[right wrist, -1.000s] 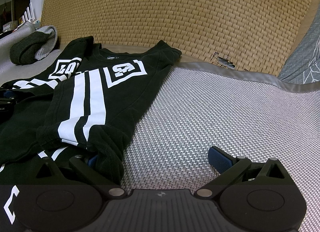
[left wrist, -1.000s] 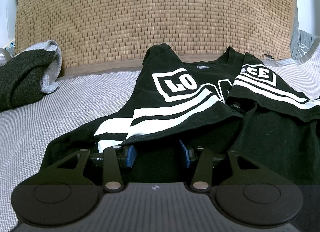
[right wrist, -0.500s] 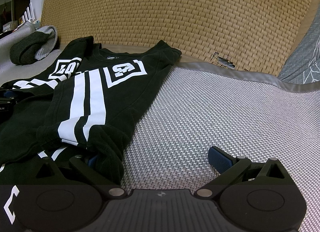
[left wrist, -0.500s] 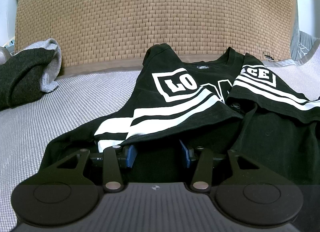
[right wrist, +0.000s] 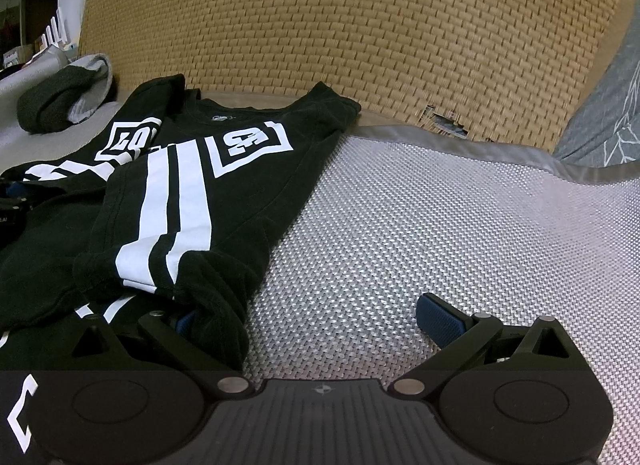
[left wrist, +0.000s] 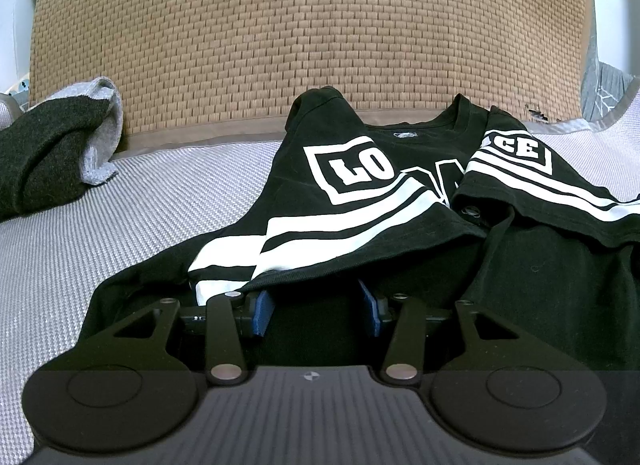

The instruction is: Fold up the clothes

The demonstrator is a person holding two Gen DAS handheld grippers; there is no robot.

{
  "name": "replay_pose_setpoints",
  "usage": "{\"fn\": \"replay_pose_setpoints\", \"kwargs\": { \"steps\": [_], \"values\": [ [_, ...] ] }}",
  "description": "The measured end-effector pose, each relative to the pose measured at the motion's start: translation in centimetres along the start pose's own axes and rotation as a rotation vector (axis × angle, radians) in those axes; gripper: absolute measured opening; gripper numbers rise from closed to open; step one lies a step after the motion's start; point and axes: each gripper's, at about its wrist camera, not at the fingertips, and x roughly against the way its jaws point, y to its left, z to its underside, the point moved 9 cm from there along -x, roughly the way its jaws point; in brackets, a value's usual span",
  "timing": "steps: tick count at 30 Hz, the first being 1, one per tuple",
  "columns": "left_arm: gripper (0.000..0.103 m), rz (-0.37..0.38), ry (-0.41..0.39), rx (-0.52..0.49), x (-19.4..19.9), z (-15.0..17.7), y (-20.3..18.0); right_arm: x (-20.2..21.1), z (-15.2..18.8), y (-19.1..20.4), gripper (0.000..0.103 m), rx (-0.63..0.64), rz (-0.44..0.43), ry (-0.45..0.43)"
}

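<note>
While the shirt lies half folded, the left claw and the right claw both gape apart, pinching nothing.

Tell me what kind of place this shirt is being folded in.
Probably a bedroom, on a bed. The black T-shirt lies on a woven grey mat against what looks like a rattan headboard, with a patterned pillow or quilt in the corner and more clothes piled nearby.

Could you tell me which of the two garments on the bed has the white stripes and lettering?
The black T-shirt lying spread right in front of both tools; the other garment, a bundle at far left by the headboard, is plain dark and grey with no print.
</note>
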Motion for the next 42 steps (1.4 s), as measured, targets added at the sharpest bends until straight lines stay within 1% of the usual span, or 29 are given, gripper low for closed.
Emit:
{"fn": "replay_pose_setpoints", "kwargs": {
  "steps": [3, 11, 22, 42],
  "values": [
    [0.048, -0.002, 0.000, -0.002, -0.05, 0.02, 0.00, 0.03, 0.03, 0.14, 0.103, 0.002, 0.014, -0.015],
    [0.048, -0.005, 0.002, -0.007, -0.13, 0.08, 0.07, 0.01, 0.07, 0.04, 0.103, -0.006, 0.003, -0.024],
    [0.049, -0.034, 0.006, -0.043, -0.06, 0.08, -0.31, -0.07, 0.18, 0.04, 0.103, -0.005, 0.000, -0.022],
    [0.050, -0.037, 0.007, -0.045, -0.13, 0.06, -0.43, -0.16, 0.27, 0.17, 0.103, -0.006, 0.001, -0.021]
  ]
}}
